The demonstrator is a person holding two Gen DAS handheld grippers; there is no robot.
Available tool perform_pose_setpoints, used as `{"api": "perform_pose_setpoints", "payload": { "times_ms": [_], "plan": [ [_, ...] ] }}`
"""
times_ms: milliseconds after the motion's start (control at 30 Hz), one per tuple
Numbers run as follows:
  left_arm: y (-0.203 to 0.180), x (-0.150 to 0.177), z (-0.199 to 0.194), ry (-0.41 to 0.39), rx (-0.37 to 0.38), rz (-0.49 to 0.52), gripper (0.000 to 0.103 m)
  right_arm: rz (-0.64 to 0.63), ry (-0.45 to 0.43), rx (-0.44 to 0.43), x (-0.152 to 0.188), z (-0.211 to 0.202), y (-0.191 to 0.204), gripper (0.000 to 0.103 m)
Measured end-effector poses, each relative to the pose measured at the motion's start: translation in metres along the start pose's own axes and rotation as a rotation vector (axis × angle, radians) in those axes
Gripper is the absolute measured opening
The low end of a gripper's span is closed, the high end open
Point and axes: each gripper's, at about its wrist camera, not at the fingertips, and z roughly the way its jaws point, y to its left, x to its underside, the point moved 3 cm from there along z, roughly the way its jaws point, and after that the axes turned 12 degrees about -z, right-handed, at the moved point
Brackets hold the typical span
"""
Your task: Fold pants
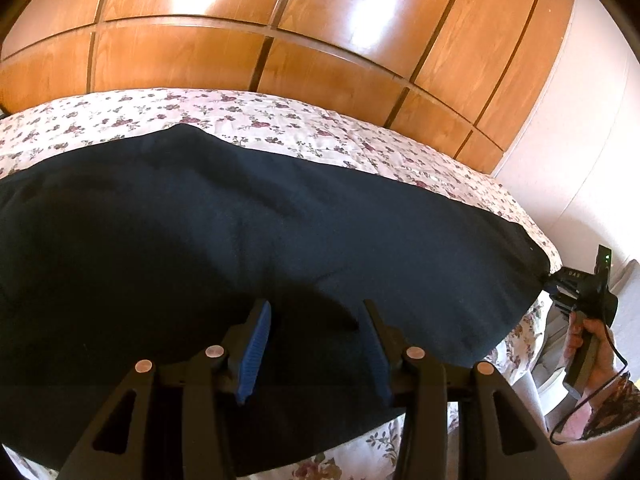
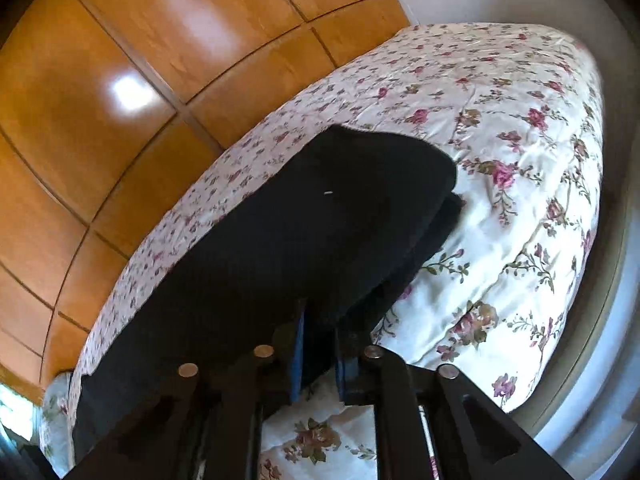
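Dark navy pants [image 1: 280, 220] lie folded in a long band across a floral bedspread [image 1: 256, 112]. My left gripper [image 1: 316, 316] hovers just over their near side. It is open, and its blue pads [image 1: 256, 340] stand wide apart with nothing clamped. In the right wrist view the pants [image 2: 320, 208] show stacked layers at their end. My right gripper [image 2: 320, 340] sits at the near corner of that end with its jaws a narrow gap apart. A fold of the fabric lies loosely between them. From the left wrist view, the right gripper [image 1: 556, 280] is at the pants' right end, with a person's hand [image 1: 592, 344] on its handle.
A glossy wooden wardrobe [image 1: 320, 40] runs behind the bed, close to its far edge. A pale wall [image 1: 580, 140] stands at the right. The bedspread [image 2: 500, 160] stretches beyond the pants' end, and the bed's near edge drops away below both grippers.
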Motion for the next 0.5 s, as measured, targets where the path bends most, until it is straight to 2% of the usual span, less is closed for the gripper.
{"api": "perform_pose_setpoints", "payload": {
  "times_ms": [33, 100, 200, 233, 300, 433, 500],
  "plan": [
    [0.001, -0.001, -0.001, 0.002, 0.005, -0.010, 0.046, -0.001, -0.017, 0.035, -0.003, -0.005, -0.001, 0.024],
    [0.004, -0.003, -0.006, 0.003, 0.014, -0.037, 0.046, 0.010, -0.084, 0.132, -0.013, -0.026, -0.004, 0.024],
    [0.009, -0.011, -0.010, -0.007, -0.031, -0.050, 0.046, -0.053, -0.181, 0.201, -0.024, -0.051, 0.008, 0.027],
    [0.011, -0.015, -0.011, -0.017, -0.065, -0.052, 0.046, -0.101, -0.204, 0.186, -0.027, -0.057, 0.020, 0.028],
    [0.017, -0.023, -0.013, -0.034, -0.101, -0.060, 0.046, -0.173, -0.194, 0.131, -0.028, -0.055, 0.043, 0.028],
    [0.033, -0.042, -0.011, -0.066, -0.196, -0.097, 0.046, -0.334, -0.078, -0.074, -0.008, -0.025, 0.114, 0.028],
    [0.044, -0.050, -0.008, -0.064, -0.232, -0.126, 0.046, -0.412, -0.004, -0.143, 0.004, -0.002, 0.151, 0.028]
  ]
}}
